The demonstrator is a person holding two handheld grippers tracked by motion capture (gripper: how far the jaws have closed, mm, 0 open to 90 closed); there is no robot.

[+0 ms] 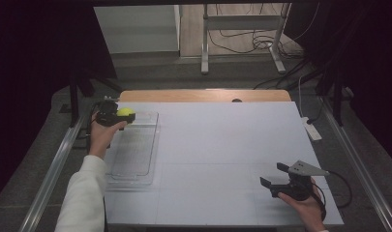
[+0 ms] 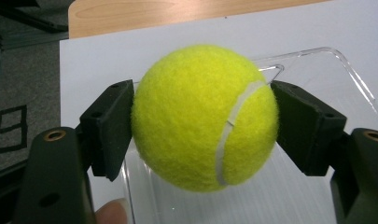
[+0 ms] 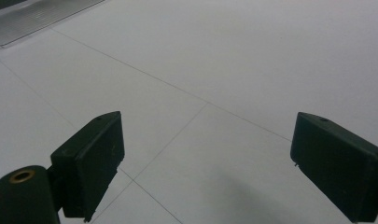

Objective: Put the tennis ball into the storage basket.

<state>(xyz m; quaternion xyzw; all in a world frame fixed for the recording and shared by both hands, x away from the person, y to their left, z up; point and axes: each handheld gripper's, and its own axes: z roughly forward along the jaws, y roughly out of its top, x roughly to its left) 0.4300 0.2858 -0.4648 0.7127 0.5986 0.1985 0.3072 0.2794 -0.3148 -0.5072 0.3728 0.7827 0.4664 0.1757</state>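
tennis ball (image 2: 204, 117): yellow-green felt with a white seam, clamped between the two black pads at the centre of the left gripper view; in the high view it sits at the upper left, over the far end of the clear tray.
left gripper (image 1: 120, 117): clenched on the tennis ball, one pad pressing each side, held just above the tray's far rim.
clear tray (image 1: 154, 145): a see-through plastic bin with a ribbed floor, lying lengthwise at the left of the table, nothing inside it.
step in hand: judged to be carrying the ball to the tray for setting down.
next move: likely calls for lowering the ball within the walls, then parting the pads gently so it does not roll or bounce out.
right gripper (image 1: 276, 178): released, pads wide apart, resting low at the lower right, well apart from the tray.
table (image 1: 222, 145): a white sheet with faint seams; bare wood shows along the far edge.
in the way: nothing lies between ball and tray floor; only the rim is close.
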